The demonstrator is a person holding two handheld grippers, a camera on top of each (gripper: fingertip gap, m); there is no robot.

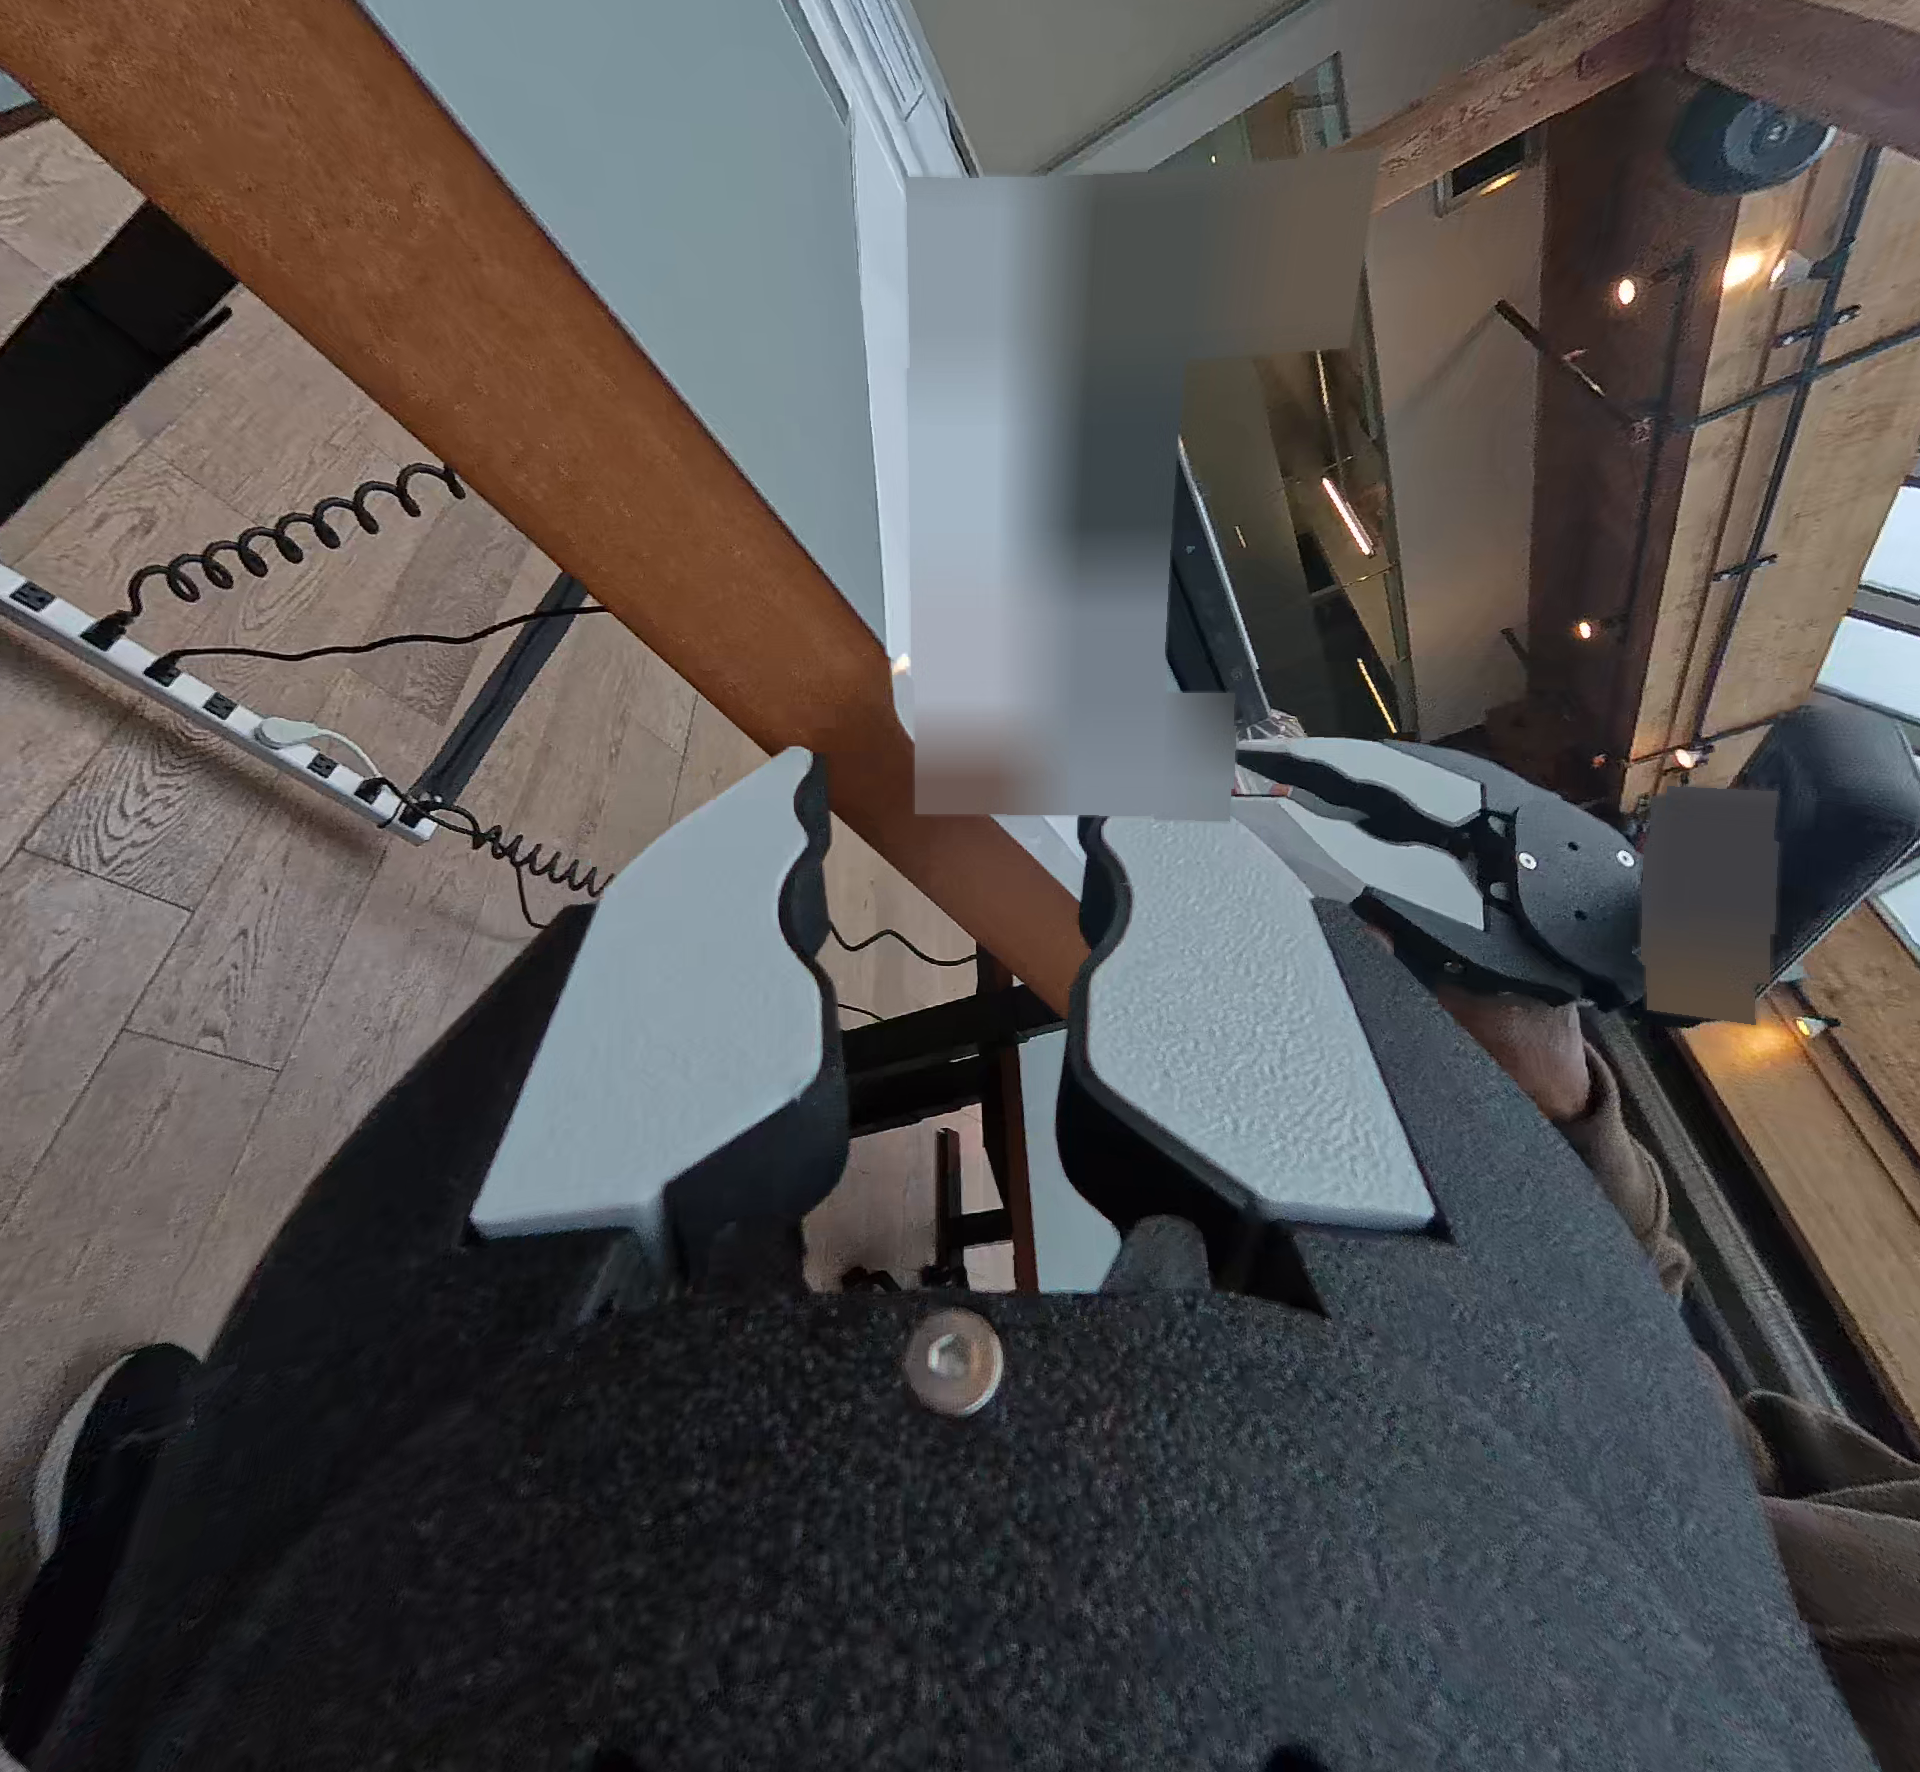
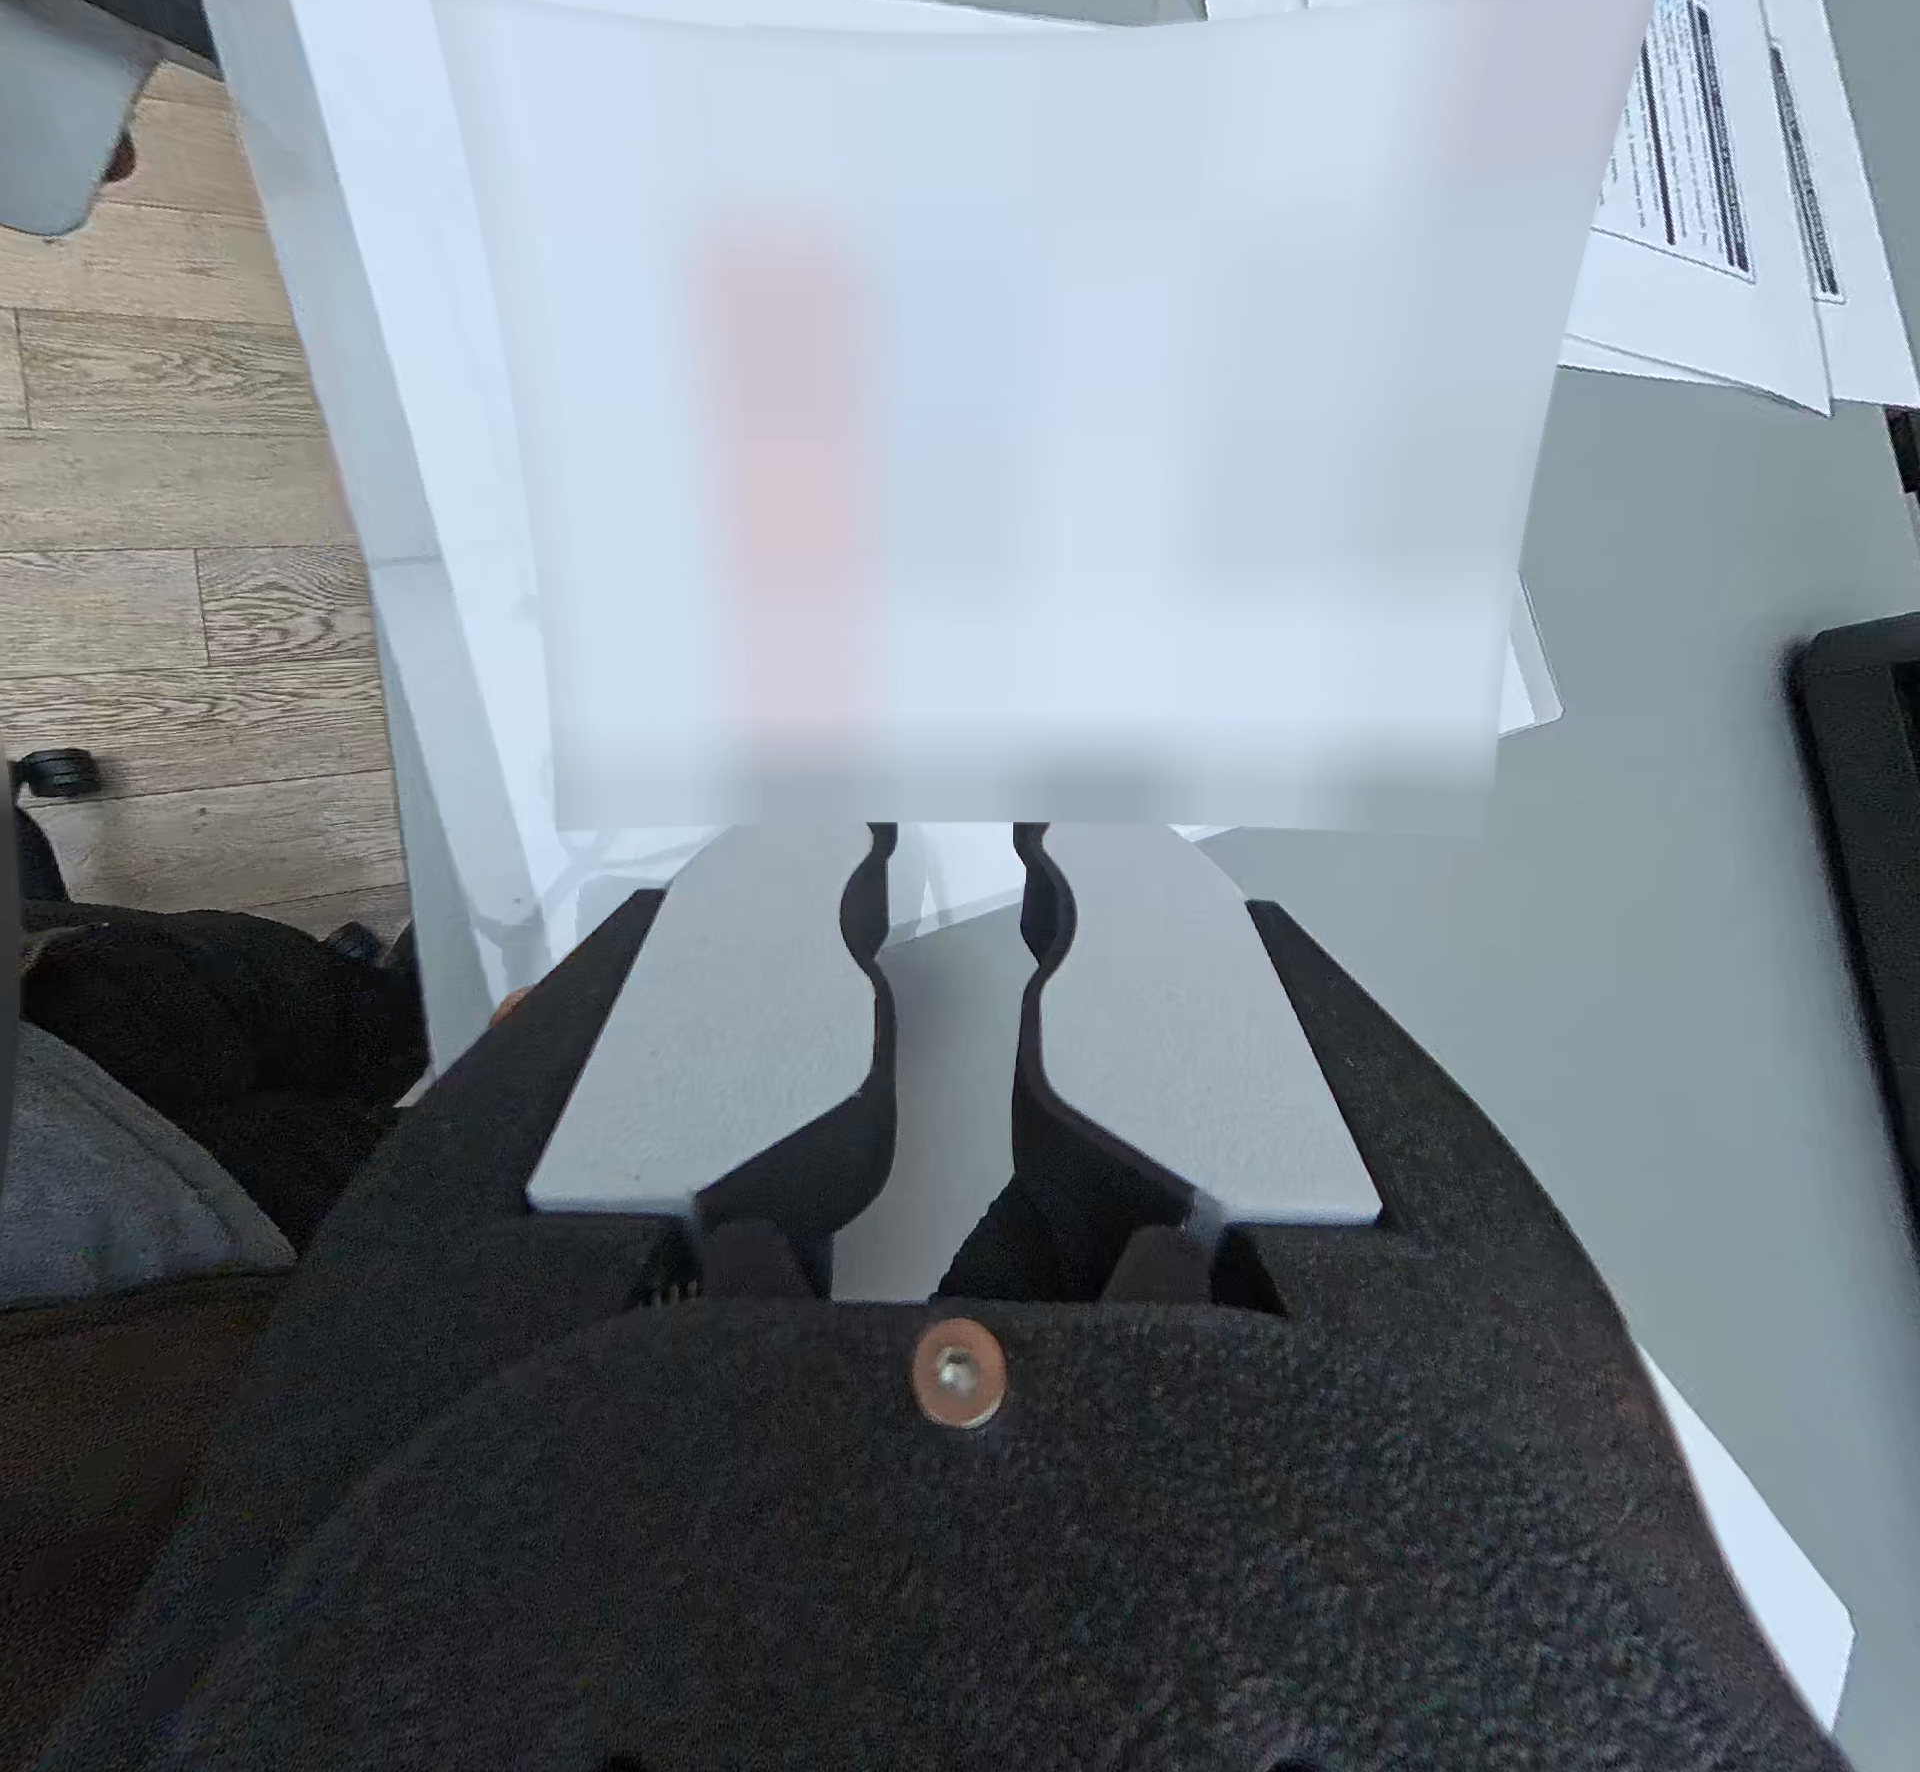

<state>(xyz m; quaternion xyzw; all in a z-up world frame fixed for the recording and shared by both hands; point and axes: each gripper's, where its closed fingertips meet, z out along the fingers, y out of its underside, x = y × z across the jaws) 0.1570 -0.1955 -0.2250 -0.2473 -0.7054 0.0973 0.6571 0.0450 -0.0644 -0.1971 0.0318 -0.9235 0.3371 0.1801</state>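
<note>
My left gripper (image 1: 951, 803) is open and empty. It hangs in the air beside the brown wooden edge (image 1: 416, 216) of a grey-topped table (image 1: 571, 112). My right gripper (image 2: 953, 834) points at a white sheet of paper (image 2: 343, 164) that lies bowed on the grey table (image 2: 1662, 683) and reaches over its left edge. Its jaws stand a narrow gap apart, with the sheet's near edge showing between them. A blur patch hides the very tips. The right gripper also shows in the left wrist view (image 1: 1299, 787), held by a hand in a brown sleeve (image 1: 1600, 1130).
More printed sheets (image 2: 1714, 164) lie at the table's back right. A black object (image 2: 1870, 839) sits at the right edge. Beneath is wooden floor (image 2: 156, 475), with a white power strip (image 1: 208, 694), a coiled black cable (image 1: 291, 548) and black table legs (image 1: 935, 1047).
</note>
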